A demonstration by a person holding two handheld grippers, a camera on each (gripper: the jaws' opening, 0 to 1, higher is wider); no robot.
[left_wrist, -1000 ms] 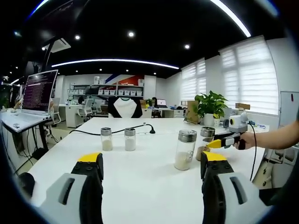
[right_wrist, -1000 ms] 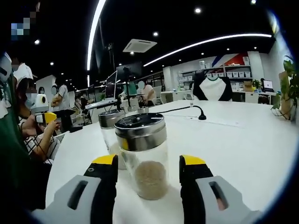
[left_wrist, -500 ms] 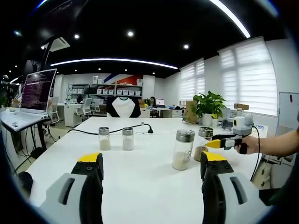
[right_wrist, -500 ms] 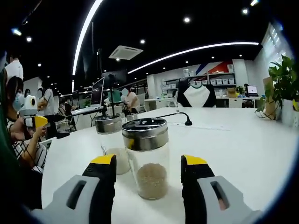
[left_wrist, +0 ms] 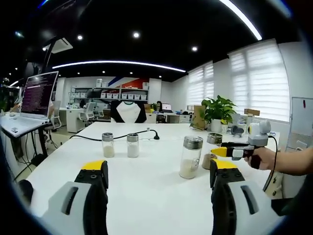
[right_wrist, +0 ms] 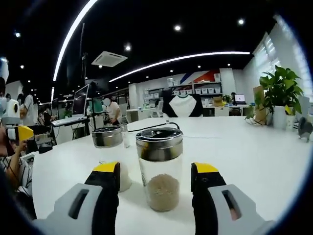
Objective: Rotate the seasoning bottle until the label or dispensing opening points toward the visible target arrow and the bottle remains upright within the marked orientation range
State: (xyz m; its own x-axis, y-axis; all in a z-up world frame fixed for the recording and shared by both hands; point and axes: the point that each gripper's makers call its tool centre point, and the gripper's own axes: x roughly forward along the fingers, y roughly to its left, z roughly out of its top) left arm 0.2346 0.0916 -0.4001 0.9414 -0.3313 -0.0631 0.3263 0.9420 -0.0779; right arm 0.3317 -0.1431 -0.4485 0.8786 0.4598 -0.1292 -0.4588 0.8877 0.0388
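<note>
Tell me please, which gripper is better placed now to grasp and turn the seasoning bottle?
Probably the right gripper: its open jaws already stand on both sides of the seasoning bottle. The left gripper is open over bare table, apart from every bottle.

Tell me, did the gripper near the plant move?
Yes. In the left gripper view the right gripper has slid rightward, away from the potted plant and the nearest seasoning bottle.

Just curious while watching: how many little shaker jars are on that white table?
4: two small jars side by side at left, one taller jar mid-table, one behind it by the right gripper.
</note>
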